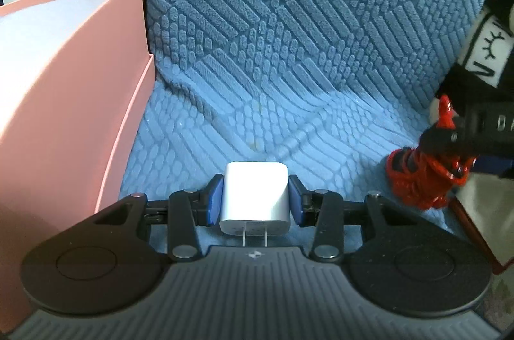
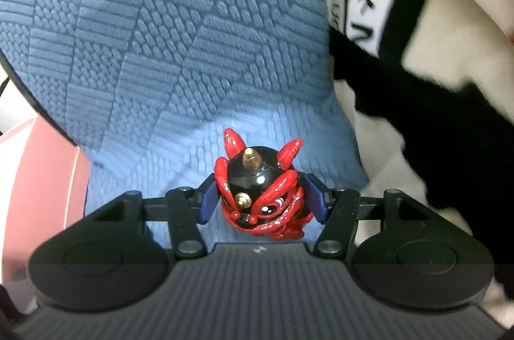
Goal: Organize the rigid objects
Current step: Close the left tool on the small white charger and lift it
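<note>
Closest to the left wrist camera, the left tongs (image 1: 255, 200) hold a white charger (image 1: 253, 198) between two blue pads (image 1: 214, 200), which press on its left and right sides. Its two metal prongs point back toward the camera. The charger is just above a blue textured cushion (image 1: 289, 35), low down near where the seat meets the backrest; I cannot tell if it touches the seat. A pink box (image 1: 64, 89) stands on the left, close to the tongs, with its side against the cushion. At the right edge, the right tongs show as a dark shape with a red thing in them.

From the right wrist camera, the right tongs (image 2: 261, 200) are closed on a red and black figurine (image 2: 261, 195). The blue pads (image 2: 210, 202) press both its sides. The figurine is shiny, has red horns, small gold knobs and a painted eye, and it is held over the blue cushion. A black and white plush toy (image 2: 401, 35) lies on the right, just beside the cushion. The pink box shows at the left edge.
</note>
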A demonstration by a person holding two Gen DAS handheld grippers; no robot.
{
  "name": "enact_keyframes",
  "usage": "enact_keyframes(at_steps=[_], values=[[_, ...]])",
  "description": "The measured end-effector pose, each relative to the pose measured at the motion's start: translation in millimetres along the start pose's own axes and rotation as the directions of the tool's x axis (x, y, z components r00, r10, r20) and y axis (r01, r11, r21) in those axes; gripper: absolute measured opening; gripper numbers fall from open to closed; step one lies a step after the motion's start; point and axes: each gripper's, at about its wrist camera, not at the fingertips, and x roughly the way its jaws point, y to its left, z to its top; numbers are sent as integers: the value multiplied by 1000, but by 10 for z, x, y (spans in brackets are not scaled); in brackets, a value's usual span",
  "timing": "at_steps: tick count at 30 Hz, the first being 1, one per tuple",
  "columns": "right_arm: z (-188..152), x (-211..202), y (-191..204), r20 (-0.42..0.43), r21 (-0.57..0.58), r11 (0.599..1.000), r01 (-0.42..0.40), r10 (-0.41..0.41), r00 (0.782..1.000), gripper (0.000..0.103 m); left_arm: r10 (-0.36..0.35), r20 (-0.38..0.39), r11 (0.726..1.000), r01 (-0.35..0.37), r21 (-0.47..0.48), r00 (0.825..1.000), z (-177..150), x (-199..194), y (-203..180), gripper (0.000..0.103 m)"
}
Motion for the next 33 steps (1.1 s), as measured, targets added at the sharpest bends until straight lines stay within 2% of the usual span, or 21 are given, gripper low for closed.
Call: enact_keyframes(at_steps=[4,13,17,21,28,33], values=[[-177,-104,-21,-14,29,999,-21,22,1000,60,-4,-11,1000,4,3,1000,-69,-97,-37,48],[-431,-417,70,-17,15,1000,-8,8,1000,60,20,-45,998,-17,60,999,-328,-368,-109,48],[-515,-478,100,-40,21,1000,-1,2,999,60,-2,-83,998,8,70,997,-444,-393,-69,48],[-557,-379,164,-74,-6,1000,1,-2,997,61,-6,-104,998,13,69,995,-510,-340,2,48],[-548,-298,180,-56,-6,1000,9,-9,998,62,-13,-102,999,18,49,995,-495,-322,48,50],[-536,-132,182,-101,16,1000,25,-23,995,65,-41,-100,999,44,28,994,-463,-321,54,55]])
